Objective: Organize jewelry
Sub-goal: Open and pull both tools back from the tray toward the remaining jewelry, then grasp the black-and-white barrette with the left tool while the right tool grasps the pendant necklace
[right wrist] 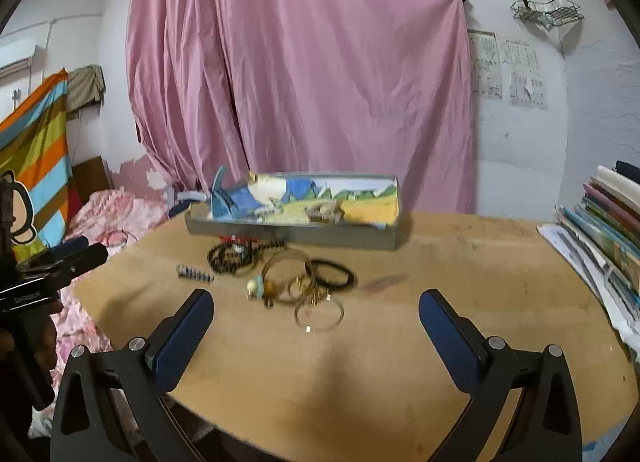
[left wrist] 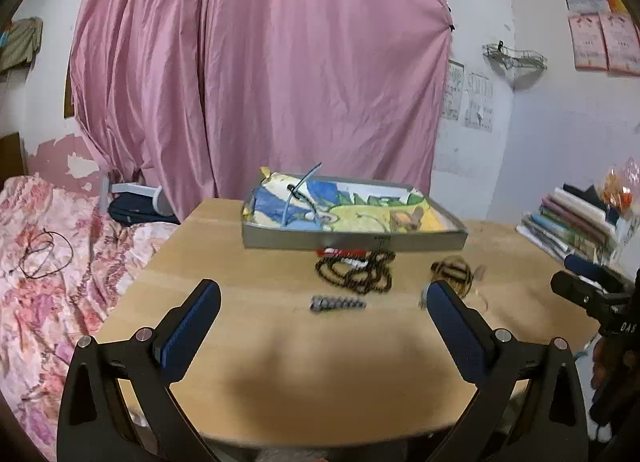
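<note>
My left tool (left wrist: 323, 304) hangs above the pale wooden table (left wrist: 280, 374) with its blue-padded fingers spread wide and nothing between them; my right tool (right wrist: 316, 310) is likewise spread and empty. On the right tool's body, seen at the edge of the left view, I read only the letters "OAS".

Ahead of the left tool lies one short silver-grey beaded hair clip (left wrist: 337, 303). Past it sits one coiled dark brown bead necklace (left wrist: 356, 272), near a small red-and-white item I cannot identify.

Ahead of the right tool is a heap of thin gold bangles (right wrist: 310, 290); blur stops me counting them. One black elastic hair band (right wrist: 332, 273) touches the heap.

Farther back stands one shallow grey tray with a cartoon-printed liner (left wrist: 352, 240). Any writing on its front wall is too blurred to read.
</note>
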Motion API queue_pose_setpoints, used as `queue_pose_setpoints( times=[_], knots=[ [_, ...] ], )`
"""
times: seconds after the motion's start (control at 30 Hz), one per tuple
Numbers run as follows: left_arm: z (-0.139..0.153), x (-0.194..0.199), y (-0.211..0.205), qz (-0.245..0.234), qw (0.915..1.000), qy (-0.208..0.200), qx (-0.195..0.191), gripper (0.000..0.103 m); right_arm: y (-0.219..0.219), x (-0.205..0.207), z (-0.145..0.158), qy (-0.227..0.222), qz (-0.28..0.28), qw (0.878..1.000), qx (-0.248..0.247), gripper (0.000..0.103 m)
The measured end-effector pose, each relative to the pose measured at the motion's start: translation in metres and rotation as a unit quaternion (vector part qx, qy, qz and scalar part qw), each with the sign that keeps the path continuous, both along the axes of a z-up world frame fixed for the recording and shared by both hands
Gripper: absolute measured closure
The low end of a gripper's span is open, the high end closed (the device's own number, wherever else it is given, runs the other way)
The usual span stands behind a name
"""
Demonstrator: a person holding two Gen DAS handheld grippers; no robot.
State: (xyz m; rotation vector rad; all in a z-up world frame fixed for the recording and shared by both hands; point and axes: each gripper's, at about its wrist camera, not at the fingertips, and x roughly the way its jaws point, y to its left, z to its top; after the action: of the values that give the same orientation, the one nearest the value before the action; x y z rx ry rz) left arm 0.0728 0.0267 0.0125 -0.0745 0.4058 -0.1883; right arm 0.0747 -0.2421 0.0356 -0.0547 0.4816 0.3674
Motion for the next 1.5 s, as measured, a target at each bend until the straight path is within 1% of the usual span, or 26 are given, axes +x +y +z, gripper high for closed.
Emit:
queue_pose_setpoints(
  times=[0.2, 0.33, 0.47, 0.8, 0.97, 1.0, 1.1, 1.27, 1.3, 1.33, 1.37, 1.4, 1.43, 1.47, 1.5],
  knots=[
    [-0.020, -0.018, -0.007, -0.004, 0.9994, 0.009, 0.032, 0.002, 0.005, -0.006, -0.015, 0.029, -0.003, 1.000, -0.010, 0.000],
    [-0.030, -0.019, -0.013, -0.013, 0.9983, 0.015, 0.054, 0.002, 0.007, -0.006, -0.022, 0.042, -0.011, 0.999, -0.017, 0.000],
    [-0.037, -0.014, -0.017, -0.014, 0.9974, 0.024, 0.067, 0.002, 0.007, -0.002, -0.027, 0.050, -0.012, 0.998, -0.024, 0.000],
    [-0.043, 0.015, -0.016, -0.012, 0.9961, 0.042, 0.077, 0.002, 0.002, 0.022, -0.036, 0.078, -0.017, 0.996, -0.026, 0.000],
    [-0.047, 0.038, -0.012, -0.029, 0.9950, 0.075, 0.060, 0.002, -0.004, 0.040, -0.033, 0.087, -0.011, 0.996, -0.024, 0.000],
    [-0.048, 0.045, -0.010, -0.035, 0.9942, 0.087, 0.053, 0.002, -0.005, 0.043, -0.031, 0.088, -0.008, 0.996, -0.022, 0.000],
    [-0.047, 0.060, -0.009, -0.052, 0.9920, 0.105, 0.048, 0.002, -0.006, 0.055, -0.024, 0.095, 0.014, 0.995, -0.021, 0.000],
    [-0.042, 0.079, -0.008, -0.085, 0.9885, 0.107, 0.065, 0.003, 0.002, 0.078, -0.014, 0.114, 0.060, 0.992, -0.014, 0.000],
    [-0.042, 0.084, -0.008, -0.095, 0.9871, 0.109, 0.069, 0.004, 0.003, 0.081, -0.014, 0.118, 0.064, 0.991, -0.012, 0.000],
    [-0.042, 0.089, -0.008, -0.103, 0.9857, 0.111, 0.074, 0.010, 0.005, 0.086, -0.013, 0.124, 0.067, 0.990, -0.011, 0.001],
    [-0.042, 0.092, -0.008, -0.109, 0.9844, 0.113, 0.079, 0.016, 0.007, 0.091, -0.013, 0.131, 0.074, 0.989, -0.008, 0.005],
    [-0.043, 0.097, -0.009, -0.117, 0.9824, 0.116, 0.087, 0.018, 0.009, 0.095, -0.013, 0.136, 0.080, 0.988, -0.006, 0.012],
    [-0.044, 0.100, -0.009, -0.124, 0.9808, 0.119, 0.093, 0.024, 0.011, 0.099, -0.014, 0.140, 0.084, 0.986, -0.005, 0.015],
    [-0.045, 0.103, -0.010, -0.131, 0.9789, 0.122, 0.099, 0.029, 0.013, 0.104, -0.015, 0.146, 0.086, 0.986, -0.006, 0.021],
    [-0.046, 0.107, -0.011, -0.139, 0.9765, 0.126, 0.107, 0.032, 0.016, 0.109, -0.017, 0.152, 0.088, 0.984, -0.007, 0.027]
  ],
)
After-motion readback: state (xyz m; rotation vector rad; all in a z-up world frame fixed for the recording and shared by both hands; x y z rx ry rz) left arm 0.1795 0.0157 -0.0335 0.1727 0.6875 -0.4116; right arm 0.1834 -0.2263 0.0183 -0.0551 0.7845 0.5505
